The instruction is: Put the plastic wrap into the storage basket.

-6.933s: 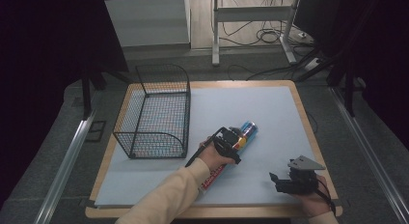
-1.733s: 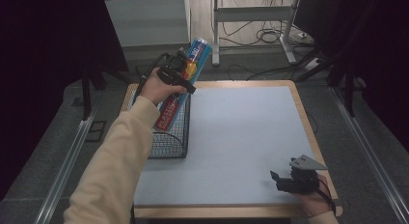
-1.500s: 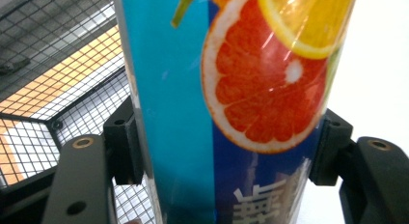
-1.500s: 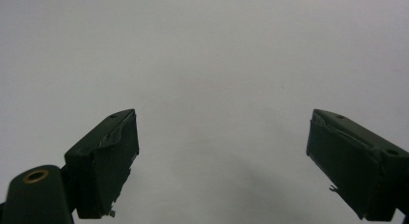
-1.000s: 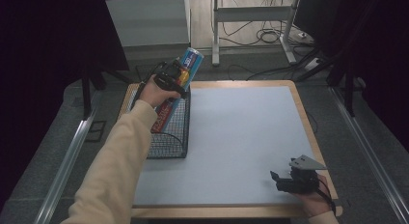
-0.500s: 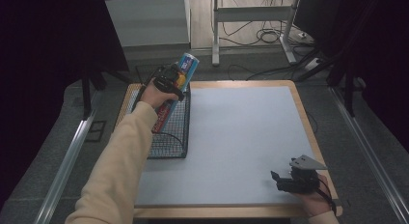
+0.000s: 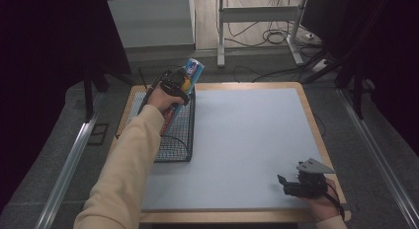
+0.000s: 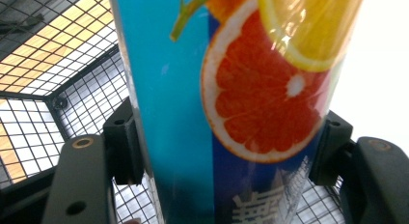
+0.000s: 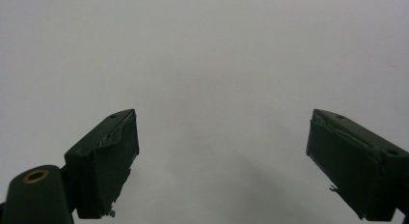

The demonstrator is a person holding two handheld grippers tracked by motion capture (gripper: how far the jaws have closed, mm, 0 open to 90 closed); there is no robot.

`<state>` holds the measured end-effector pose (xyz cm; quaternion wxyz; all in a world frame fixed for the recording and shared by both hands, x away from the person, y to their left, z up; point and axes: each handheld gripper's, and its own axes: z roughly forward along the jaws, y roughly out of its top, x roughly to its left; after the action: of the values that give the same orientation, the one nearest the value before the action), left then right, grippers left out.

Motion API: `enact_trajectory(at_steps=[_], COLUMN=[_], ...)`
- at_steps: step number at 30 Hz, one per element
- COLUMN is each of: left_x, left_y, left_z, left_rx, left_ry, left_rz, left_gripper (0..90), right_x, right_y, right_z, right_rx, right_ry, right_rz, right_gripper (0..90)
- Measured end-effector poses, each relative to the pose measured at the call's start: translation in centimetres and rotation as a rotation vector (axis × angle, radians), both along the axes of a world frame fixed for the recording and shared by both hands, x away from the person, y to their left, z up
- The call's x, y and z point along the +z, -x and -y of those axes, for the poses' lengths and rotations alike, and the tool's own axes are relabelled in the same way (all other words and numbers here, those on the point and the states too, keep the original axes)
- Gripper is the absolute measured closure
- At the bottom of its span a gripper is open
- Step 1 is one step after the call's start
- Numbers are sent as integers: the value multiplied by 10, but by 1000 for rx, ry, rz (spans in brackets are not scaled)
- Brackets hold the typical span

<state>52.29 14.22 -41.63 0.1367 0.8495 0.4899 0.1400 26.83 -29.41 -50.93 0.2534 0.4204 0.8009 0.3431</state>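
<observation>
My left gripper (image 7: 182,85) is shut on a blue drink can (image 7: 191,72) printed with orange slices, held tilted above the far end of a black wire basket (image 7: 174,140). In the left gripper view the can (image 8: 241,103) stands between both pads (image 8: 123,147), with basket mesh below it. My right gripper (image 7: 285,184) rests on the pale blue mat near the front right corner. Its jaws stand wide apart over bare mat, with nothing between the fingertips (image 9: 108,161).
The basket sits at the table's left side on the wooden edge (image 7: 129,103). The pale mat (image 7: 247,140) covers most of the tabletop. A metal stand (image 7: 257,21) and cables lie on the floor beyond the far edge.
My left gripper has sunk with the can toward the basket's far end. The right gripper has stayed where it was.
</observation>
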Motion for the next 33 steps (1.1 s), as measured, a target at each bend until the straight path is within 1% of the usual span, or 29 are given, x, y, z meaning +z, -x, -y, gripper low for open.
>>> enact_trajectory(at_steps=[5, 8, 10, 12, 13, 15, 17, 19, 20, 24, 26, 27, 28, 30, 32, 33], left_x=[-10, -17, -20, -21, -22, -22, -23, -23, -23, -21, -20, -19, -18, -18, -19, -18], left_y=[-5, -7, -8, -8, -9, -9, -10, -11, -11, -10, -10, -9, -10, -9, -8, -7], left_z=[1, 0, 0, 0, 0, 0, 0, 0, -1, 0, 0, -1, -1, -1, -1, -2], left_rx=[5, 17, 21, 25, 26, 34, 35, 49, 57, 50, 54, 59, 60, 56, 53, 57], left_ry=[-22, -35, -54, -71, -70, -67, -76, -84, -78, -80, -71, -55, -52, -70, -99, -98], left_rz=[-20, -19, -25, -24, -25, -20, -15, -8, -7, 9, 27, 42, 45, 39, 25, 31], left_gripper=[318, 317, 317, 317, 317, 317, 316, 314, 314, 312, 304, 293, 272, 240, 189, 167], right_x=[0, 0, 0, 0, 0, 0, 0, 0, 0, 0, 0, 0, 0, 0, 0, 0], right_y=[0, 0, 0, 0, 0, 0, 0, 1, 1, 1, 1, 1, 1, 1, 1, 1], right_z=[0, 0, 1, 0, 0, 0, -1, 0, 0, 0, 0, -1, -1, 0, 0, 0], right_rx=[2, -2, -1, 0, 1, 2, 3, 2, 2, 2, 4, 5, 6, 4, 3, 3], right_ry=[0, 0, -2, 2, 1, 1, 2, 3, 3, 1, 2, 3, 3, 1, 1, 1], right_rz=[0, 1, 3, 3, 3, 2, 0, 2, 2, 2, 1, 2, 3, 4, 2, 1], right_gripper=[115, 115, 115, 115, 115, 115, 115, 115, 115, 115, 115, 115, 115, 115, 115, 115])
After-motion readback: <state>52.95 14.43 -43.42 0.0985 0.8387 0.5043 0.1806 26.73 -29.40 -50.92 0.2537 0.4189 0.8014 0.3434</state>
